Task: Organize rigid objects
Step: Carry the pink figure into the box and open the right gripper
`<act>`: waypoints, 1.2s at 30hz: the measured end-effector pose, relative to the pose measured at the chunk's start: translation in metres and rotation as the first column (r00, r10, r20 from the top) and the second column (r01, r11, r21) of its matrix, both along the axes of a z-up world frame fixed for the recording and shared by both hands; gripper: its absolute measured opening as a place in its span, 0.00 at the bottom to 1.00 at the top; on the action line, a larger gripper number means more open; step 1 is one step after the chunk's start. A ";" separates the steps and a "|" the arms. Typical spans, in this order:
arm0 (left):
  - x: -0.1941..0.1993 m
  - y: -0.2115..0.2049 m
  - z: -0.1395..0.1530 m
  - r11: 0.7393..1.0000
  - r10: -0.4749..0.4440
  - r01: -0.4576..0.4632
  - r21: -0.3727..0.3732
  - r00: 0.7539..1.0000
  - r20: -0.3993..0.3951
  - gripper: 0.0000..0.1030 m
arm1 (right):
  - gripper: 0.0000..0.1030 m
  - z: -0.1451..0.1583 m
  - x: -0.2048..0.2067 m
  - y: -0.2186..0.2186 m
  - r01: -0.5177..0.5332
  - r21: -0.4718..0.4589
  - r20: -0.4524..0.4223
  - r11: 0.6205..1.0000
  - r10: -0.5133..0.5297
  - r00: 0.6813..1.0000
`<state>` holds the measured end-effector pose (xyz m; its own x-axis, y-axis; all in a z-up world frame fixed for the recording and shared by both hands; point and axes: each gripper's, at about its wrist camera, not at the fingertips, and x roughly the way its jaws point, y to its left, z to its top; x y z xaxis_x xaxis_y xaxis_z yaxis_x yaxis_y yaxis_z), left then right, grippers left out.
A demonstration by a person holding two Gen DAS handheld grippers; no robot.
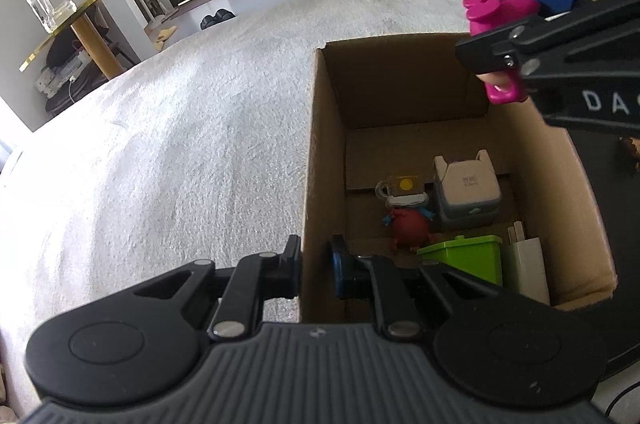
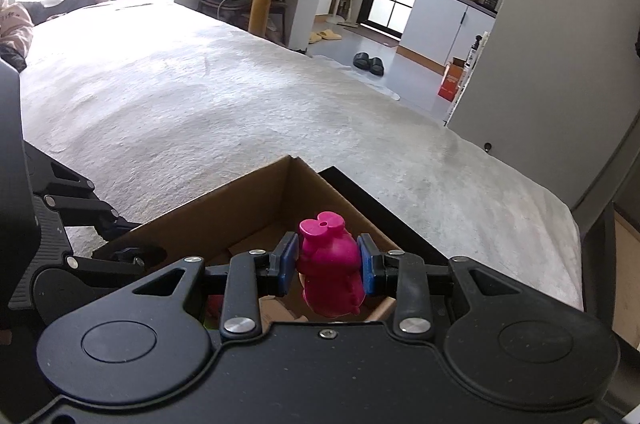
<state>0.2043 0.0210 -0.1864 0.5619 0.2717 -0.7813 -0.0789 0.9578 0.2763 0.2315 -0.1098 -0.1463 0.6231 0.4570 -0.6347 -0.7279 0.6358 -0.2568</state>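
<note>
The right gripper (image 2: 328,266) pinched the pink toy (image 2: 329,270) upright above the cardboard box (image 1: 320,143), whose wall the left gripper (image 1: 316,270) clamped.

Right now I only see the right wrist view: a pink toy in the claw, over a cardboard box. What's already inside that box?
Observer: A green mini bin, a red figure and a grey-and-white case sit at the bottom.
Operator: Is there room left for the pink toy?
Observer: Yes. Beyond those things, the far part of the box floor is bare cardboard.
Operator: What is the other claw doing?
Observer: The left claw is closed on the box's near wall, one finger inside and one outside.
</note>
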 end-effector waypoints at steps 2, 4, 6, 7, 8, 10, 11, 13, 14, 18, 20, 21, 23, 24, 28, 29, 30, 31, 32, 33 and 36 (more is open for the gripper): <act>0.000 0.000 0.000 1.000 0.000 0.000 -0.007 1.000 -0.001 0.14 | 0.31 -0.001 0.002 0.002 -0.002 -0.001 -0.006 1.000 0.002 1.000; 0.000 0.002 0.000 1.000 0.002 -0.002 -0.011 1.000 -0.002 0.14 | 0.31 -0.001 0.002 0.004 -0.011 -0.008 -0.013 1.000 0.011 1.000; 0.000 0.002 0.000 1.000 0.002 -0.002 -0.015 1.000 -0.001 0.14 | 0.35 -0.002 0.003 0.007 -0.015 -0.025 -0.019 1.000 0.015 1.000; 0.000 0.002 0.000 1.000 0.001 -0.001 -0.016 1.000 -0.002 0.14 | 0.45 -0.002 0.004 0.009 -0.017 -0.032 -0.021 0.999 0.016 1.000; 0.001 0.003 0.000 1.000 0.002 -0.002 -0.018 1.000 -0.002 0.14 | 0.50 -0.001 0.004 0.009 -0.019 -0.032 -0.018 0.999 0.018 1.000; 0.001 0.004 -0.001 1.000 0.003 -0.003 -0.022 1.000 -0.003 0.14 | 0.61 0.000 0.004 0.009 -0.019 -0.026 -0.006 0.999 0.019 1.000; 0.001 0.004 -0.001 1.000 0.003 -0.003 -0.022 1.000 -0.002 0.14 | 0.61 0.000 0.004 0.008 -0.018 -0.025 -0.008 1.000 0.018 1.000; 0.001 0.004 -0.001 1.000 0.004 -0.004 -0.024 1.000 -0.002 0.14 | 0.61 0.000 0.005 0.009 -0.012 -0.024 -0.013 1.000 0.012 1.000; 0.001 0.004 -0.001 1.000 0.004 -0.004 -0.024 1.000 -0.002 0.14 | 0.61 0.000 0.005 0.008 -0.011 -0.023 -0.016 1.000 0.011 1.000; 0.001 0.005 -0.001 1.000 0.004 -0.004 -0.025 1.000 -0.002 0.14 | 0.61 -0.002 0.004 0.009 -0.015 -0.018 -0.019 1.000 0.015 1.000; 0.001 0.005 0.000 1.000 0.005 -0.005 -0.025 1.000 -0.001 0.14 | 0.61 -0.003 0.005 0.011 -0.011 -0.011 -0.018 1.000 0.011 1.000; 0.002 0.004 0.000 1.000 0.005 -0.005 -0.023 1.000 0.000 0.14 | 0.61 -0.004 0.005 0.011 -0.010 -0.005 -0.018 1.000 0.010 1.000; 0.001 0.004 0.000 1.000 0.006 -0.006 -0.022 1.000 -0.001 0.14 | 0.61 -0.007 0.006 0.012 -0.006 0.000 -0.021 1.000 0.006 1.000; 0.001 0.004 -0.001 1.000 0.005 -0.005 -0.021 1.000 -0.001 0.14 | 0.61 -0.007 0.006 0.012 -0.004 0.000 -0.023 1.000 0.004 1.000; 0.001 0.004 -0.001 1.000 0.002 -0.002 -0.020 1.000 -0.003 0.14 | 0.61 -0.009 0.005 0.013 0.003 -0.002 -0.019 1.000 -0.003 1.000; 0.001 0.004 -0.001 1.000 0.001 -0.001 -0.023 1.000 -0.003 0.14 | 0.61 -0.008 0.005 0.012 0.007 -0.003 -0.017 1.000 -0.007 1.000; 0.002 0.004 -0.001 1.000 0.000 0.000 -0.022 1.000 -0.004 0.14 | 0.62 -0.008 0.005 0.011 0.012 -0.006 -0.017 1.000 -0.012 1.000; 0.002 0.003 -0.001 1.000 -0.001 0.001 -0.020 1.000 -0.004 0.14 | 0.65 -0.007 0.005 0.010 0.019 -0.007 -0.015 1.000 -0.019 1.000; 0.002 0.003 -0.001 1.000 -0.001 0.001 -0.017 1.000 -0.004 0.14 | 0.66 -0.007 0.005 0.008 0.024 -0.005 -0.013 1.000 -0.024 1.000; 0.001 0.002 -0.001 1.000 -0.002 0.002 -0.014 1.000 -0.004 0.14 | 0.69 -0.006 0.005 0.005 0.028 -0.003 -0.012 1.000 -0.028 1.000; 0.002 0.000 -0.001 1.000 -0.002 0.002 -0.004 1.000 -0.006 0.14 | 0.73 -0.004 0.004 -0.005 0.047 0.001 -0.011 0.999 -0.047 0.999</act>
